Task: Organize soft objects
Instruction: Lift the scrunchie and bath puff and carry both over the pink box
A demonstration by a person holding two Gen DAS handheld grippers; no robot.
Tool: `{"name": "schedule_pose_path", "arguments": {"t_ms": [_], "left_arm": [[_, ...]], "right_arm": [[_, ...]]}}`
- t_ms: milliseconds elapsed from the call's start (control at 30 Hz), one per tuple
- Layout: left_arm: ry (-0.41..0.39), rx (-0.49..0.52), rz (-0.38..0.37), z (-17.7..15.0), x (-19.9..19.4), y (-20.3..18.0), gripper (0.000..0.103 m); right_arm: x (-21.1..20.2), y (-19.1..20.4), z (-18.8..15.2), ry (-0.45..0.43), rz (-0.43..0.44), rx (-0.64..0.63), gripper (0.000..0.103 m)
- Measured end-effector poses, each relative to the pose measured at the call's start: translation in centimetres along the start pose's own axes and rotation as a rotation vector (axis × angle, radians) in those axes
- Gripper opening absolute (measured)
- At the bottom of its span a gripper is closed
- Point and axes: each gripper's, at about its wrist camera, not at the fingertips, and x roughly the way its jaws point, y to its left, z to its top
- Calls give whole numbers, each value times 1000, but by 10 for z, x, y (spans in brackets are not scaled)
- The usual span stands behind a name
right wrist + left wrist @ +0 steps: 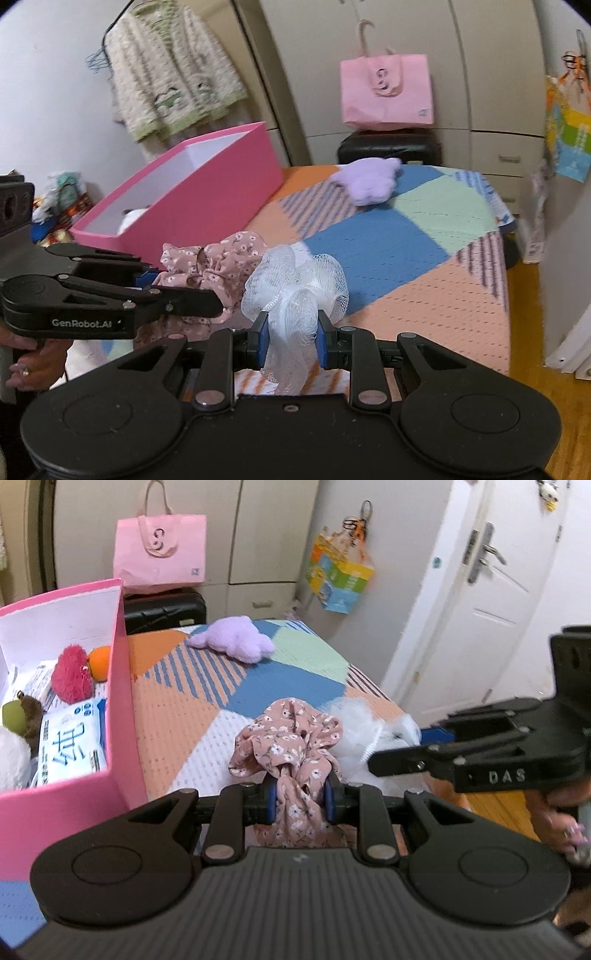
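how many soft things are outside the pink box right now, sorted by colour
Pink: 1, the floral fabric scrunchie held in the left gripper
White: 1, the mesh bath pouf held in the right gripper
Purple: 1, the fluffy plush toy lying on the patchwork bedspread
Total: 3

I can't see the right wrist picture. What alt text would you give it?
A black handheld right tool grips a white mesh bath pouf over a patchwork bedspread. Beside it, the left tool holds a pink floral scrunchie near an open pink box; a purple plush toy lies farther back on the bed.
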Motion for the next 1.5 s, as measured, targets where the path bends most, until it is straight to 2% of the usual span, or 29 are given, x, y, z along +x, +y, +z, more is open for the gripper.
{"name": "schedule_pose_path", "arguments": {"t_ms": [167,367,600,900,1200,1433,1500], "left_arm": [[42,-65,-65,-10,-22,13,22],[39,-91,-73,-22,-56,24,22],[-42,-58,-4,-17,-101,39,22],[-116,-68,76,11,-145,62,22],[-157,-86,108,38,-141,94,22],[-177,-109,140,56,-114,127,22],[-177,-126,144,62,-105,140,22]], "right_arm": [[-6,20,2,43,88,-24,29],[-3,46,4,64,186,-41,29],[-2,85,29,29,257,-111,29],[-4,129,74,-49,270,-214,29],[21,143,109,-111,275,-236,30],[57,133,134,-143,306,-242,33],[72,128,144,-126,319,-224,33]]}}
